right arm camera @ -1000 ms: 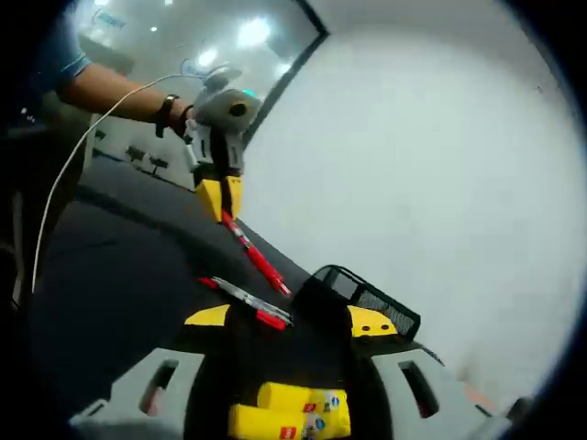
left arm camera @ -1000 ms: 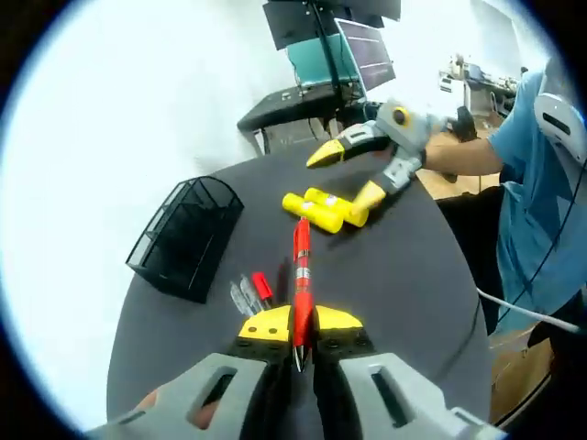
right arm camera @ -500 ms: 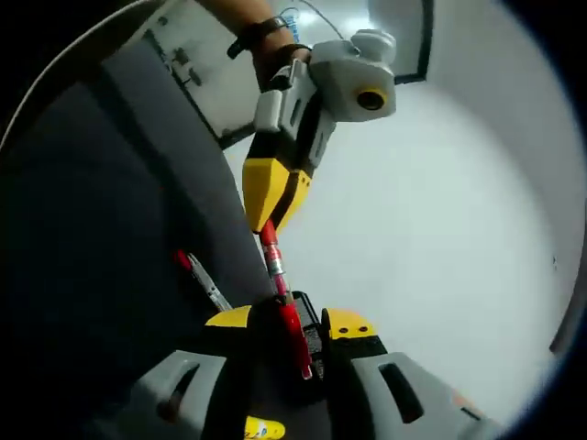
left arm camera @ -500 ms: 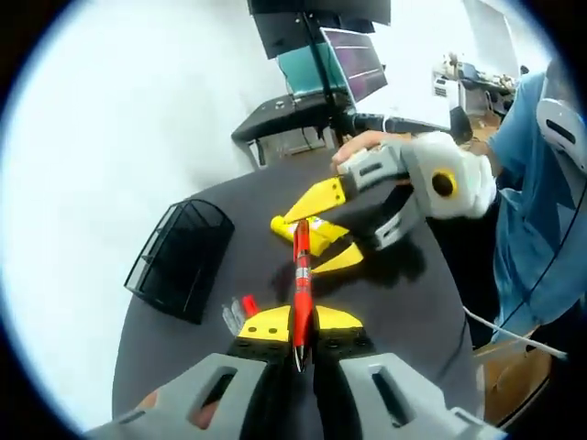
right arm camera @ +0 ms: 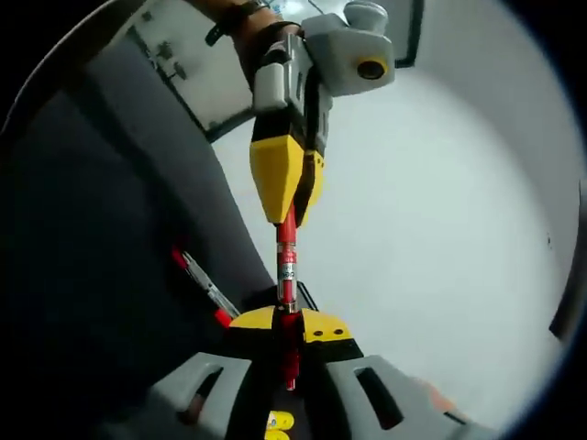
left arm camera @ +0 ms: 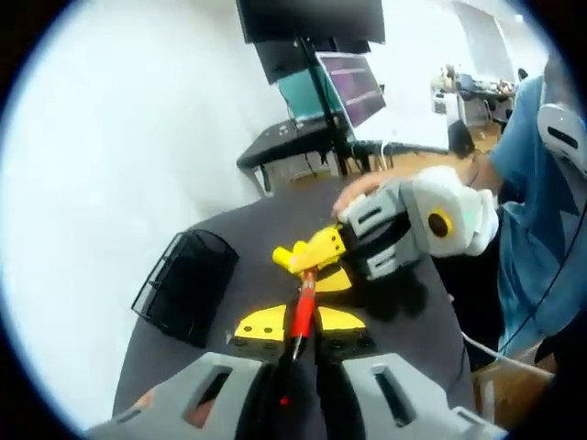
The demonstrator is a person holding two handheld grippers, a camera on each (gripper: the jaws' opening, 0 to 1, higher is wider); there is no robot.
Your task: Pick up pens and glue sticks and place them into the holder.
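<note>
the red pen (left arm camera: 303, 312) hangs above the dark round table (left arm camera: 431, 321), pinched at both ends: your left gripper (left arm camera: 295, 332) clamps its near end and your right gripper (left arm camera: 316, 257) (yellow jaws pressed together) clamps the far end. the black mesh holder (left arm camera: 183, 284) sits on the table to the left, apart from the pen. a red-capped pen (right arm camera: 204, 286) lies on the table. yellow glue sticks (left arm camera: 293, 259) lie just beyond the pen.

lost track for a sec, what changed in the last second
The right tool swung from the yellow glue sticks and closed on the far end of the red pen, which the left tool kept clamped. The black mesh holder stayed put.
</note>
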